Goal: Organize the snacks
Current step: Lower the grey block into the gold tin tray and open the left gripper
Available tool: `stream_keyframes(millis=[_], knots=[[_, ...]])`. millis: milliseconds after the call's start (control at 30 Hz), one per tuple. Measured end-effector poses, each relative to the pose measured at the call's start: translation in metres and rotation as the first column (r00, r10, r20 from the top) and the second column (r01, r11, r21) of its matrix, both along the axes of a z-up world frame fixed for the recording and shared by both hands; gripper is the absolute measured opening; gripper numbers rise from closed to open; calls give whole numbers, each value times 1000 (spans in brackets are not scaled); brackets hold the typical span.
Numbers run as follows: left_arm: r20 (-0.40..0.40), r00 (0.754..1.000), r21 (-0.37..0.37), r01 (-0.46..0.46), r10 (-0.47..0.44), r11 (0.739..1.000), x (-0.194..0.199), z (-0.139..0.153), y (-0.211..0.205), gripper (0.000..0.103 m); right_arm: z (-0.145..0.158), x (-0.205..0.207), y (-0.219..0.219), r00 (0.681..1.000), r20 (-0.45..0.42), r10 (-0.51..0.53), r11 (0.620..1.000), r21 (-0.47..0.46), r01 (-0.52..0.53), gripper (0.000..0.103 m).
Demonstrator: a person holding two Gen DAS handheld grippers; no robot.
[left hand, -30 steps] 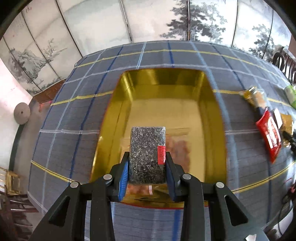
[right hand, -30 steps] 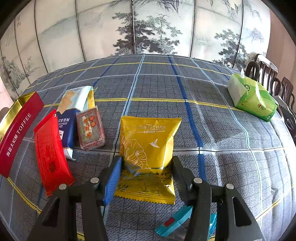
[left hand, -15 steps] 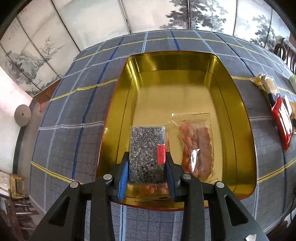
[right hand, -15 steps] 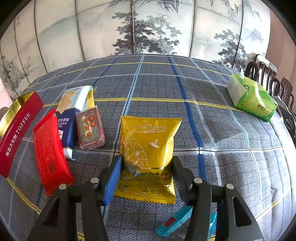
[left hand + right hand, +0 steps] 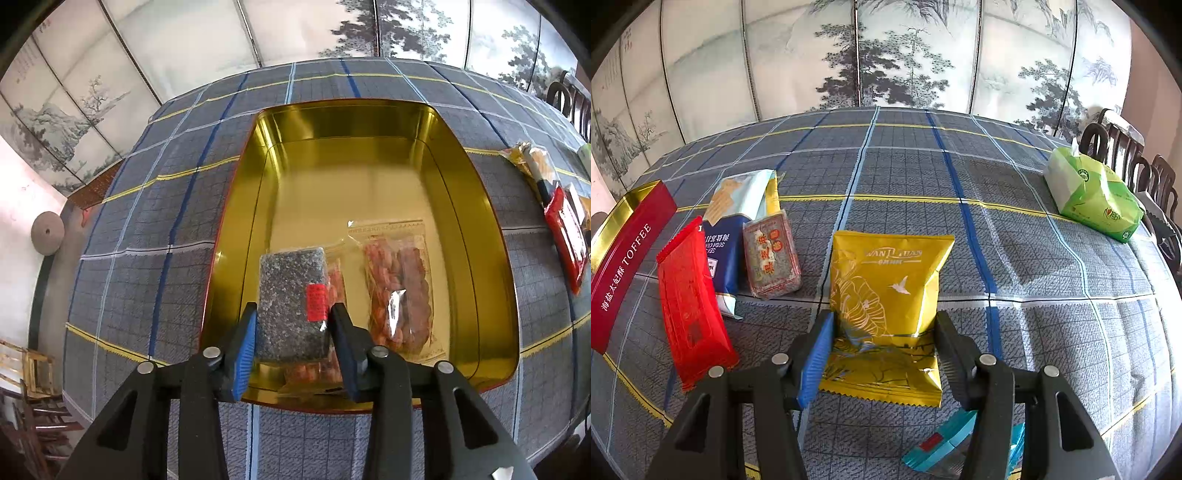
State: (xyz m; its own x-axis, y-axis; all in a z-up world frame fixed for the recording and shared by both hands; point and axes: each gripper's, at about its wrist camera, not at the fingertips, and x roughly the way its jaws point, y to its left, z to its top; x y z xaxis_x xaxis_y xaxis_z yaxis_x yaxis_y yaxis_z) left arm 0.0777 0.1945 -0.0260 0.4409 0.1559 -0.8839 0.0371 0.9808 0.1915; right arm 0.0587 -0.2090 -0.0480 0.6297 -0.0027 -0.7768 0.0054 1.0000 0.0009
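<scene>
Resting between opening left gripper [image 5: 291, 332] (block [image 5: 291, 302])

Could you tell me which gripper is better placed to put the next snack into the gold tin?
Left. The left gripper is already over the tin, its jaws opening around the dark block. The right gripper straddles the yellow packet out on the tablecloth.

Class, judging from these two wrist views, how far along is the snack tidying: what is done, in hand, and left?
Done: a clear packet of reddish snacks lies in the gold tin. In hand: the left claw is opening around the dark speckled block over the tin; the right claw grips the yellow packet. Left: the red packet, blue-white packet and small speckled packet.
</scene>
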Motion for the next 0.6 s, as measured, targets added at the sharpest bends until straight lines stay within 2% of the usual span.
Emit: stream_keyframes(millis=[333, 600], knots=[[58, 998, -26, 2, -1, 1000, -10, 15, -4, 52, 2, 5, -2, 999, -32, -13, 1000, 2, 13, 56], [85, 996, -71, 2, 4, 997, -26, 25, -10, 53, 4, 15, -10, 995, -95, -12, 1000, 17, 14, 57]])
